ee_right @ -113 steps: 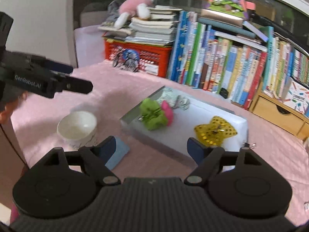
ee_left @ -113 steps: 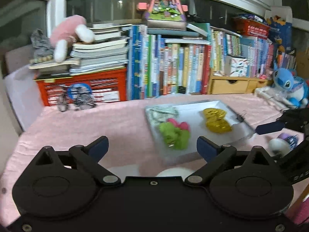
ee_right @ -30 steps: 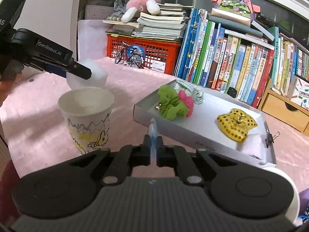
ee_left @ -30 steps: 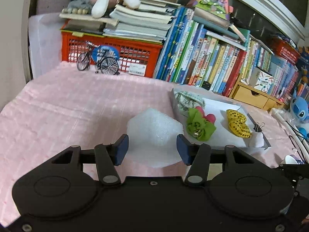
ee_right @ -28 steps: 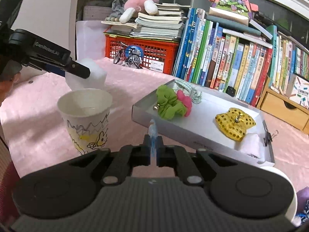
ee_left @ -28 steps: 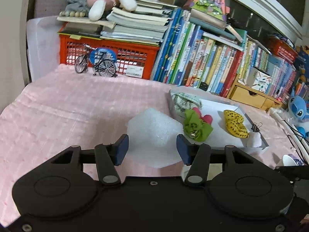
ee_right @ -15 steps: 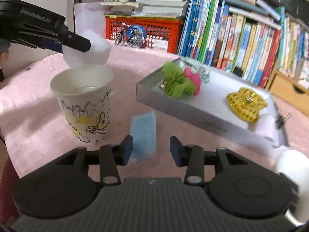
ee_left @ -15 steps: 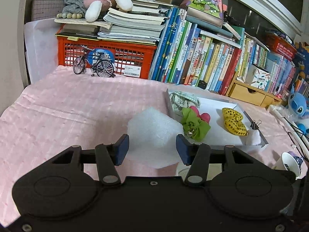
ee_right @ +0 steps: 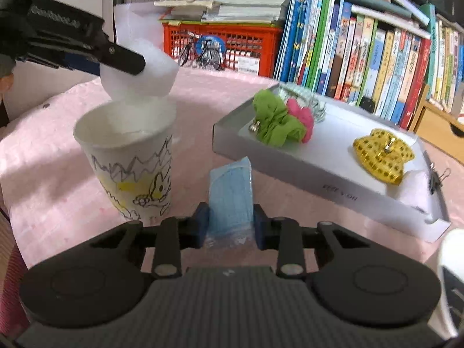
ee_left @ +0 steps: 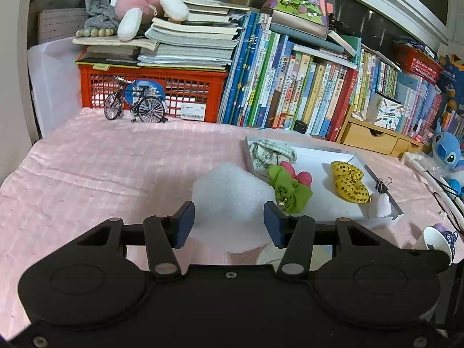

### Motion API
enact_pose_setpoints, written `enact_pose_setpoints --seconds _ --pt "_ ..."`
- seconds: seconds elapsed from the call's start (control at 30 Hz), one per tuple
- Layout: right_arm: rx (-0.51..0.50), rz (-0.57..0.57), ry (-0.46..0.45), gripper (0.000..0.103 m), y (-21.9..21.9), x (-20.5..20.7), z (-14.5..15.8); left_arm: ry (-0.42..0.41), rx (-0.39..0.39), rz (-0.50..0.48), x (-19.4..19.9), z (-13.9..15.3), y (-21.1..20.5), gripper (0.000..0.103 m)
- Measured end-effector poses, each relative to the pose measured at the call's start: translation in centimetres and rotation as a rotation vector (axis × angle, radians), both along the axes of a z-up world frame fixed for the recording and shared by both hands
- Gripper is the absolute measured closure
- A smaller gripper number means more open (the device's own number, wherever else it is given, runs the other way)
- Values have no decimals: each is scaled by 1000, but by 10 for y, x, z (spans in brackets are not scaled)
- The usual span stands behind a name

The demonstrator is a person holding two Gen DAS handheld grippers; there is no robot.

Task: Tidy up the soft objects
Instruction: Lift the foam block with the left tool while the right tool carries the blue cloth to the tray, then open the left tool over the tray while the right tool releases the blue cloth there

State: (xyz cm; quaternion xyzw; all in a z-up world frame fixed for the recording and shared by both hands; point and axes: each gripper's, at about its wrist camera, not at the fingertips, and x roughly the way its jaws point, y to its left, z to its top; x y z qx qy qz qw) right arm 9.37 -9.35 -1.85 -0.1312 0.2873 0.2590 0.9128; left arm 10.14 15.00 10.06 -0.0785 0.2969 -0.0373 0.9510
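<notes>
White foam chunk (ee_right: 139,71) clamped in left gripper (ee_left: 229,221), its lower end dipping into drawn-on paper cup (ee_right: 127,159). Right gripper (ee_right: 230,226) half-closed around flat blue packet (ee_right: 231,194) lying on pink cloth (ee_left: 101,171); contact unclear. Grey tray (ee_right: 290,171) just beside

You have a white foam chunk (ee_right: 142,69) pinched above the paper cup (ee_right: 127,156), its lower end dipping inside. A flat blue pad (ee_right: 230,200) lies on the pink cloth beside the cup, between your right fingers.
</notes>
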Motion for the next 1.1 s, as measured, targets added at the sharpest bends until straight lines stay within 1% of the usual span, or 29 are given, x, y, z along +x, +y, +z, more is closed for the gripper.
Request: enact_pose_setpoints --seconds 0.27,0.43,0.57,0.7,0.8,0.87,0.97,1.1 --pt "40 -18 -83 66 -11 -5 40 -39 52 -40 11 20 -22 54" --pt "70 -36 -110 66 -22 -1 68 -56 66 -72 23 35 -42 55" --pt "92 -82 -111 66 -40 12 92 -60 79 -99 35 47 -59 55" --pt "108 -137 -90 66 -60 30 110 -41 77 -122 52 56 -76 56" --pt "107 -168 -70 66 -73 46 119 -13 72 -143 70 62 -90 56" --pt "108 -188 -48 66 -82 59 123 19 54 -158 85 64 -99 56" --pt "114 -211 1 66 -93 78 126 77 22 -171 109 62 -111 56" --pt "116 -253 66 66 -103 102 120 128 20 -168 137 54 -123 56"
